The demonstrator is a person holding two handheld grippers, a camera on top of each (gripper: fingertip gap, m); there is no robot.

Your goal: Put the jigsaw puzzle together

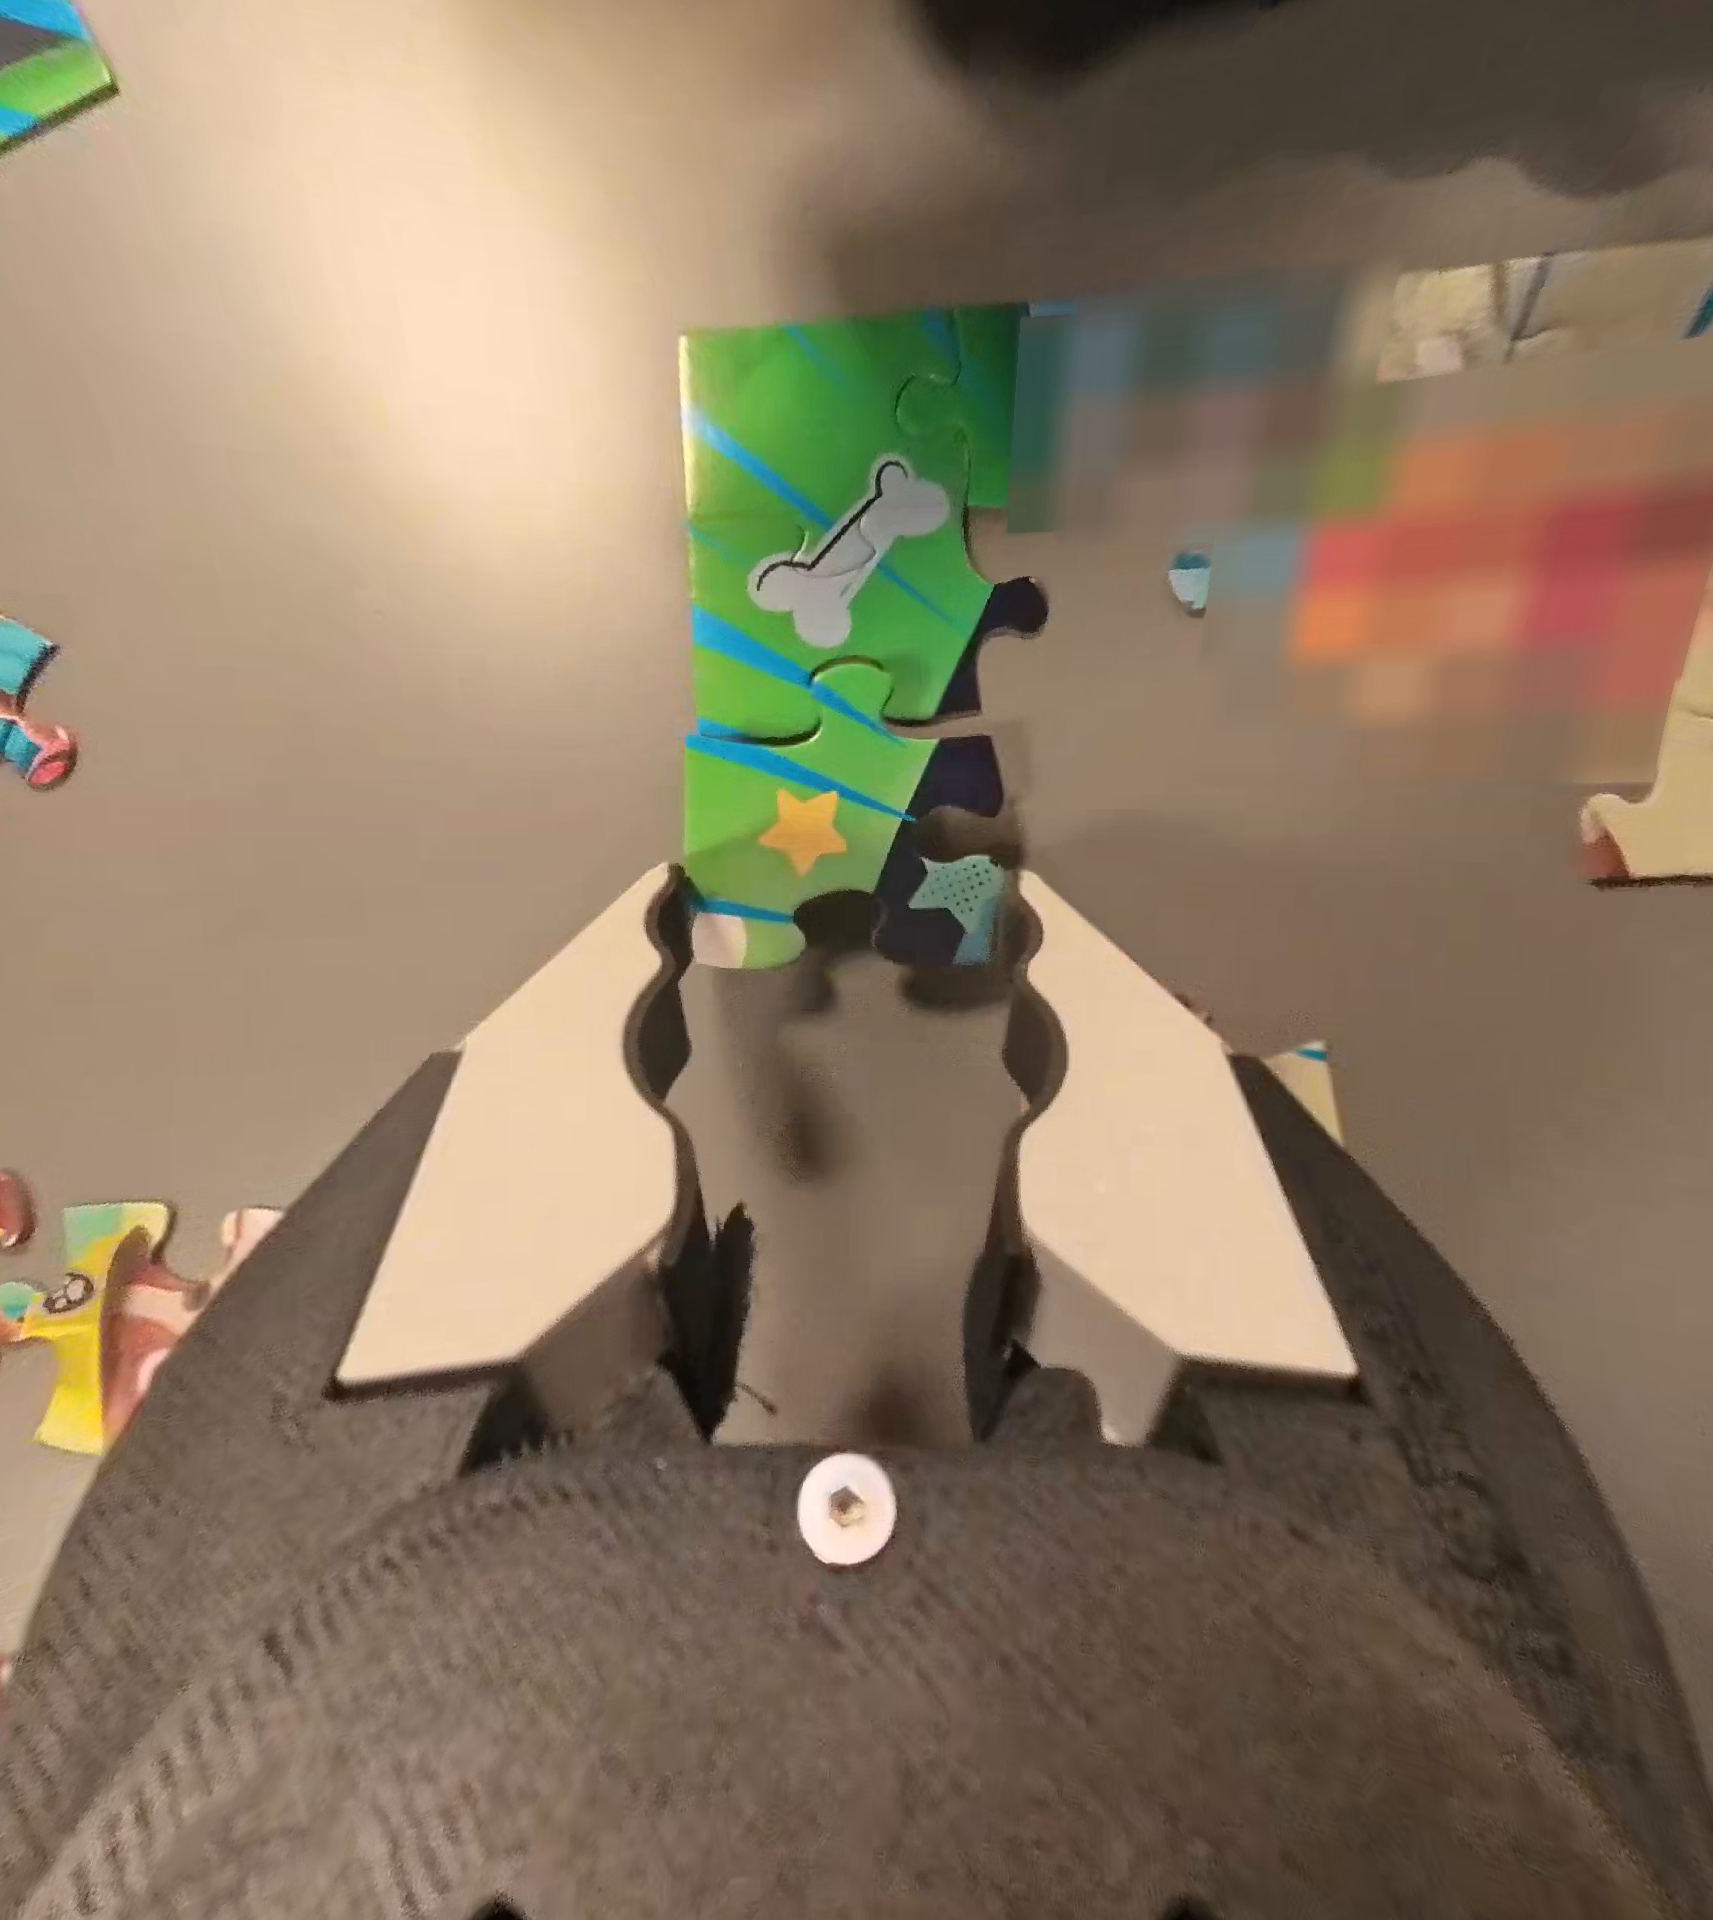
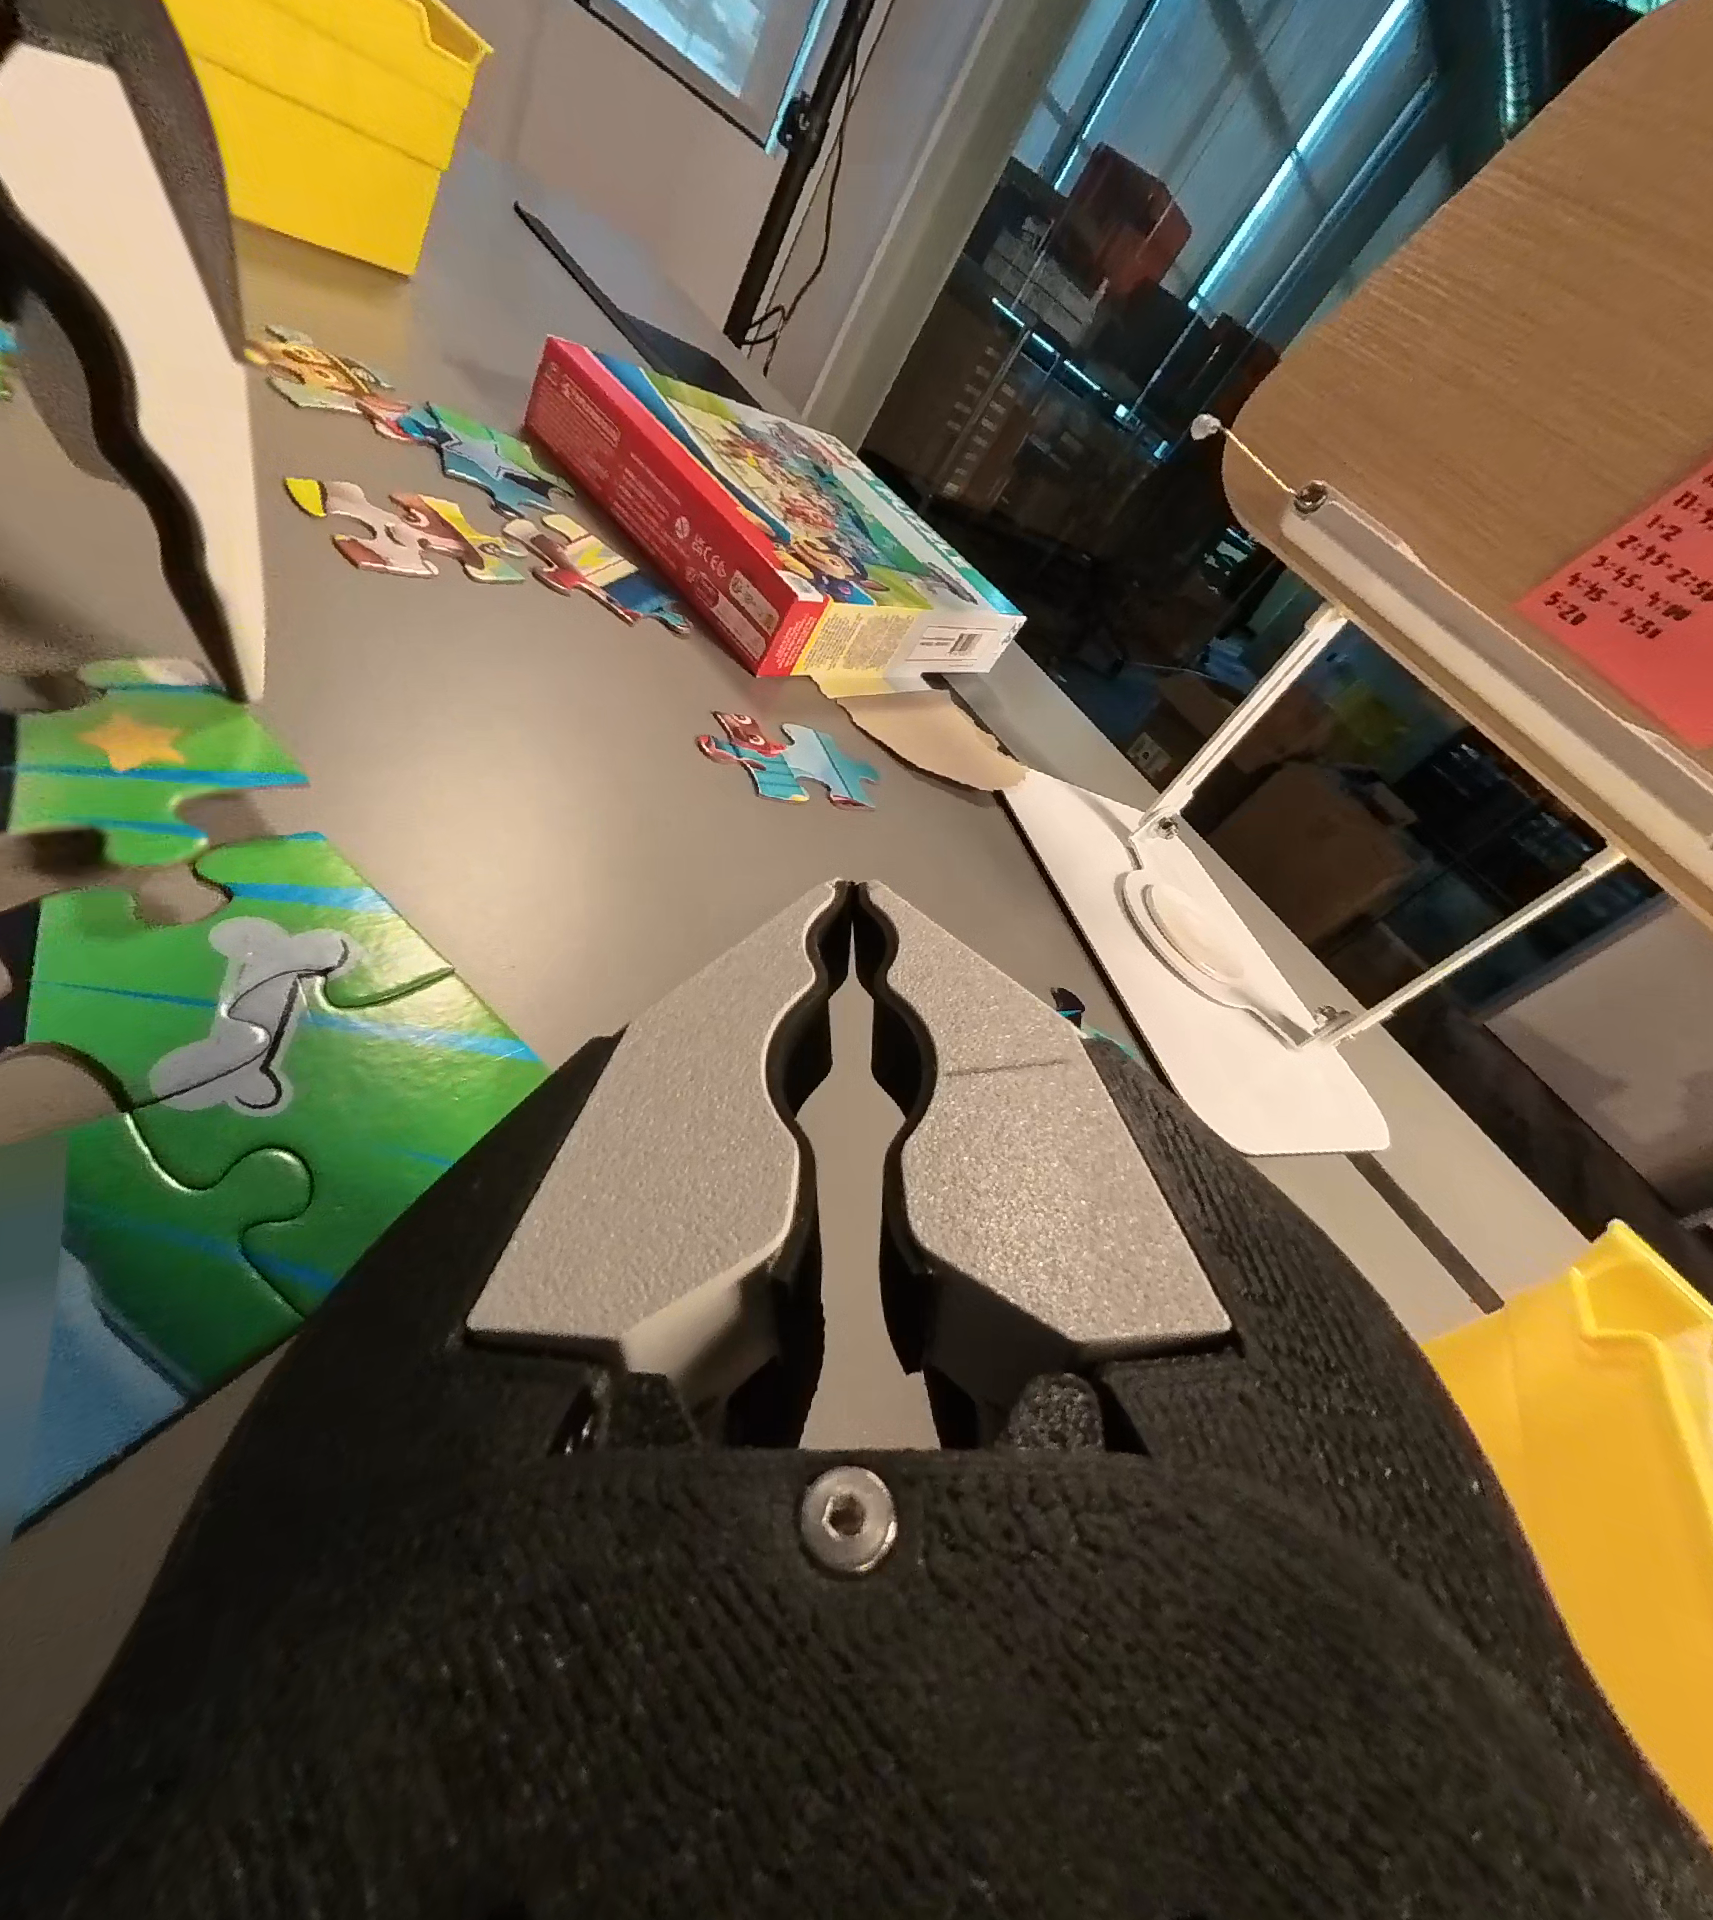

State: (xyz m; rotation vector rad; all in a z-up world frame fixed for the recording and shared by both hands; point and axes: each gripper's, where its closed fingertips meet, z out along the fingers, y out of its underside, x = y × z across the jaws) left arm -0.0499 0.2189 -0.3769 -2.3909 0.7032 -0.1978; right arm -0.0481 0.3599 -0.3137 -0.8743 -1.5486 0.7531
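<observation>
On the grey table point(image 2: 540, 790), left gripper point(image 1: 841, 914) grasping green puzzle piece point(image 1: 790, 831), right gripper point(image 2: 852, 894) clenched bare.

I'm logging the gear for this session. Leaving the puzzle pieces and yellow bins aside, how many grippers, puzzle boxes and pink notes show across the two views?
Grippers: 2 (left gripper, right gripper)
Puzzle boxes: 1 (puzzle box)
Pink notes: 1 (pink note)
Total: 4
</observation>
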